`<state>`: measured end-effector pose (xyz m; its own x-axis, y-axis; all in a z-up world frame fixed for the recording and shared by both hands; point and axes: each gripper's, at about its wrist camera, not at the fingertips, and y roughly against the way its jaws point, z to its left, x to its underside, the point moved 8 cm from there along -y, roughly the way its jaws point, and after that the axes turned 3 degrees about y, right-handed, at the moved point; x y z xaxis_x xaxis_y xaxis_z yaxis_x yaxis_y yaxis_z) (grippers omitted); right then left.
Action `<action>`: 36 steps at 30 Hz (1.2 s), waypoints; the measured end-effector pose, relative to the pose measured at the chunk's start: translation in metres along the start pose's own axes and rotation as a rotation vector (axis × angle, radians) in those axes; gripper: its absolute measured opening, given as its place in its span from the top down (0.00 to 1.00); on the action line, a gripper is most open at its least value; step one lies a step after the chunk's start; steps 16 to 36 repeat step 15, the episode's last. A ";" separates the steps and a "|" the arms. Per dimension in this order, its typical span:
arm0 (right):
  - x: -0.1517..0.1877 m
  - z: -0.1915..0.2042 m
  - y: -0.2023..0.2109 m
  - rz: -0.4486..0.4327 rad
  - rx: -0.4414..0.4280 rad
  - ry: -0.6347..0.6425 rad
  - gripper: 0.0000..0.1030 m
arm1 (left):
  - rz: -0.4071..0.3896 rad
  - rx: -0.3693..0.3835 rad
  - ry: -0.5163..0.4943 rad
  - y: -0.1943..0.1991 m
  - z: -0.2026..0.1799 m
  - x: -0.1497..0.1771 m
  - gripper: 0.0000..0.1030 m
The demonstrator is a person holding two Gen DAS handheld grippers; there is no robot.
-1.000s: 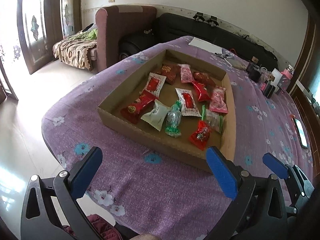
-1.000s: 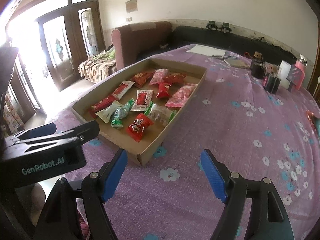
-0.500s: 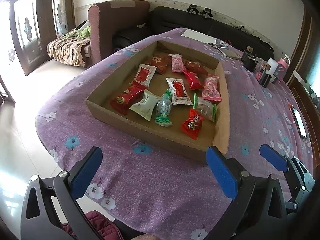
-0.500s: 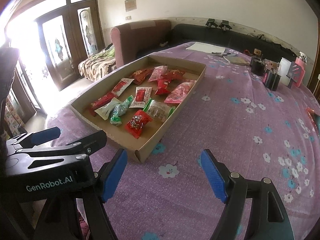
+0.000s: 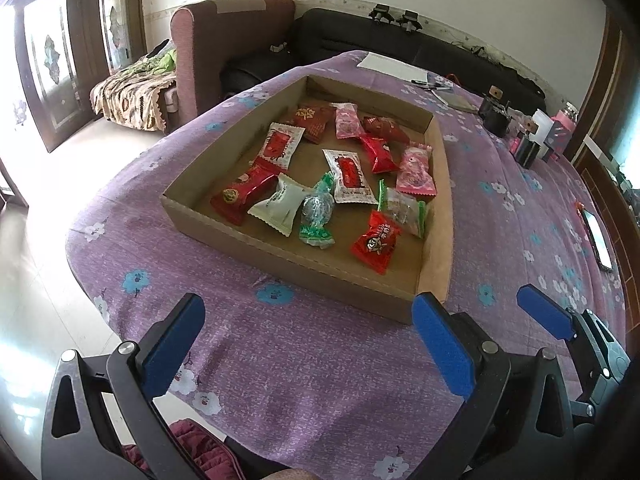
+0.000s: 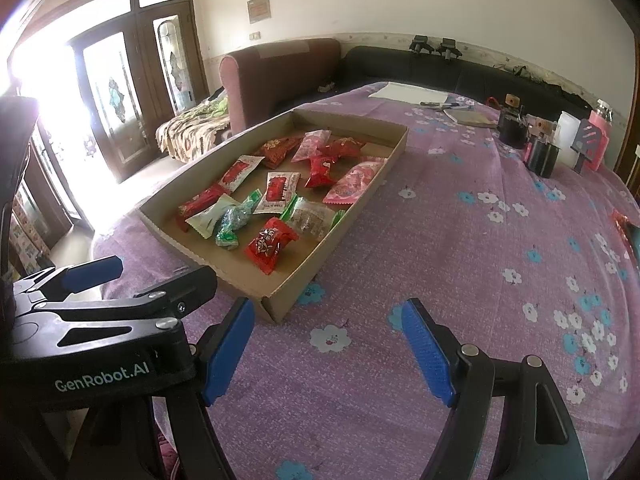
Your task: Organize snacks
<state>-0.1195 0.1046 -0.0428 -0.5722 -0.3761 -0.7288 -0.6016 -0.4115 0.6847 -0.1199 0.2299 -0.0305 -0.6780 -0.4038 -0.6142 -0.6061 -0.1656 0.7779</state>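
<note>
A shallow cardboard tray [image 5: 436, 216] stands on the purple flowered surface [image 6: 460, 264], and all the wrapped snacks lie loose inside it, mixed and not in rows. Both grippers hover low over the near edge of the surface, each with its blue pads spread wide and nothing between them. The left gripper [image 5: 308, 344] looks almost straight at the tray's near short wall, so the tray's long axis runs away from it. The right gripper [image 6: 328, 344] stands more to the side, and the tray lies ahead and to its left. The nearest snack is the red packet [image 5: 376, 241] by the near right corner, with a green twisted candy [image 5: 316, 216] beside it. I judge the left gripper the nearer one to reach them.
</note>
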 end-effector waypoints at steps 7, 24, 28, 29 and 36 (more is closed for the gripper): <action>0.001 0.001 -0.001 0.003 -0.001 0.004 0.25 | 0.005 -0.001 0.000 -0.002 0.000 0.001 0.00; -0.001 -0.002 0.001 -0.007 -0.004 0.003 0.25 | -0.005 -0.015 0.009 0.000 0.001 -0.003 0.00; -0.001 -0.002 0.001 -0.007 -0.004 0.003 0.25 | -0.005 -0.015 0.009 0.000 0.001 -0.003 0.00; -0.001 -0.002 0.001 -0.007 -0.004 0.003 0.25 | -0.005 -0.015 0.009 0.000 0.001 -0.003 0.00; -0.001 -0.002 0.001 -0.007 -0.004 0.003 0.25 | -0.005 -0.015 0.009 0.000 0.001 -0.003 0.00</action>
